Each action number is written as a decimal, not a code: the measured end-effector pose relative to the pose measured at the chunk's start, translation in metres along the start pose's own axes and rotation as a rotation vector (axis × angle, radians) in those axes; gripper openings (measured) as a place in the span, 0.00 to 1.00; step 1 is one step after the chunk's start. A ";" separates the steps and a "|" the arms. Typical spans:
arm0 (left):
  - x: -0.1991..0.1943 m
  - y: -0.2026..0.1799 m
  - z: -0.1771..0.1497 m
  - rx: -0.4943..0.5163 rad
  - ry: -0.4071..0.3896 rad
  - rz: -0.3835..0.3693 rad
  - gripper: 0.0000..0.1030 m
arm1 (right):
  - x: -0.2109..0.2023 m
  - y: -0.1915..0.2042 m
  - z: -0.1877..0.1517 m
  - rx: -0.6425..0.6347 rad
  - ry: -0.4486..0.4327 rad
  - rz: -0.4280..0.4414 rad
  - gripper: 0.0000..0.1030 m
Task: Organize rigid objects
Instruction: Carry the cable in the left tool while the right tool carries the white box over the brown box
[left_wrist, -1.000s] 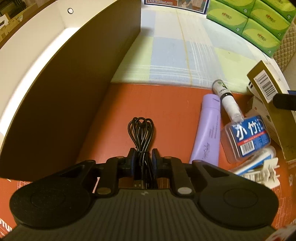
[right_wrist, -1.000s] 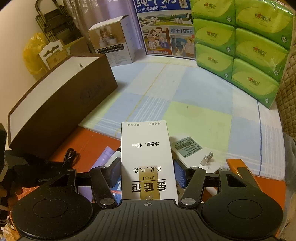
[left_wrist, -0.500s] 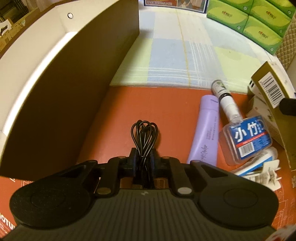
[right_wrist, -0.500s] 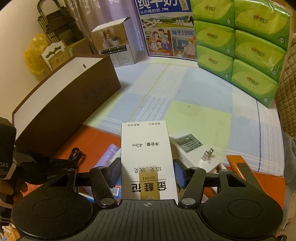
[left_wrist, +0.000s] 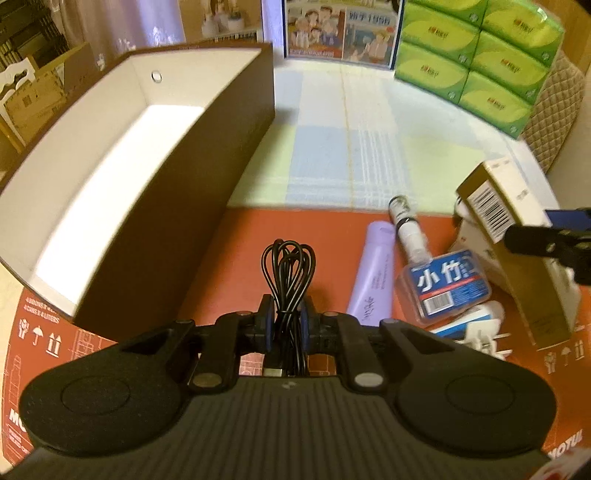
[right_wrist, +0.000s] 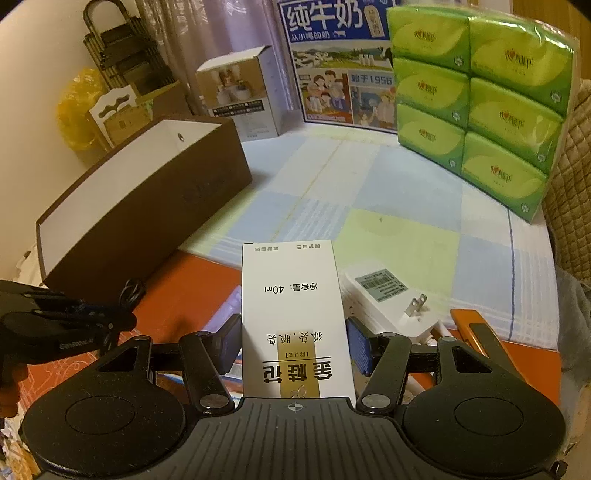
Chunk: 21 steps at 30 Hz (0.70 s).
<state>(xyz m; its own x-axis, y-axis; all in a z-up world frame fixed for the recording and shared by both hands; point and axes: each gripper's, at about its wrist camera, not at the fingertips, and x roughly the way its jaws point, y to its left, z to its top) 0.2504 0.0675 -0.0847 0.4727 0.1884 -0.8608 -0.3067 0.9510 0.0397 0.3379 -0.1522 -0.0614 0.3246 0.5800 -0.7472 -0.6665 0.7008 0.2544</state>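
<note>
My left gripper (left_wrist: 287, 314) is shut on a coiled black USB cable (left_wrist: 289, 266) and holds it above the orange cardboard, right of the open brown box (left_wrist: 155, 206) with a white inside. My right gripper (right_wrist: 291, 343) is shut on a white and gold carton (right_wrist: 293, 314) and holds it above the pile; the carton also shows in the left wrist view (left_wrist: 517, 251). The brown box (right_wrist: 147, 206) stands to the left in the right wrist view.
On the orange cardboard lie a purple tube (left_wrist: 373, 273), a small spray bottle (left_wrist: 406, 229), a clear case with a blue label (left_wrist: 445, 284) and a white plug adapter (right_wrist: 384, 299). Green tissue packs (right_wrist: 476, 96) and a milk carton box (right_wrist: 332, 62) stand at the back.
My left gripper has risen with the cable, so the inside of the brown box now shows. My right gripper has lifted slightly with the carton.
</note>
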 end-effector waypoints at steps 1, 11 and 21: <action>-0.004 0.001 0.001 0.001 -0.007 -0.004 0.11 | -0.002 0.003 0.000 -0.002 -0.001 -0.002 0.54; -0.046 0.030 0.012 0.044 -0.097 -0.077 0.11 | -0.017 0.056 0.004 0.005 -0.035 -0.025 0.55; -0.069 0.095 0.019 0.086 -0.152 -0.117 0.11 | -0.006 0.144 0.019 0.032 -0.061 -0.025 0.54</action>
<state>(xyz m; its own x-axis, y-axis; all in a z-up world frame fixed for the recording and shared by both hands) 0.2045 0.1499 -0.0115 0.6225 0.1045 -0.7756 -0.1740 0.9847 -0.0070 0.2524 -0.0468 -0.0088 0.3816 0.5854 -0.7153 -0.6359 0.7279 0.2564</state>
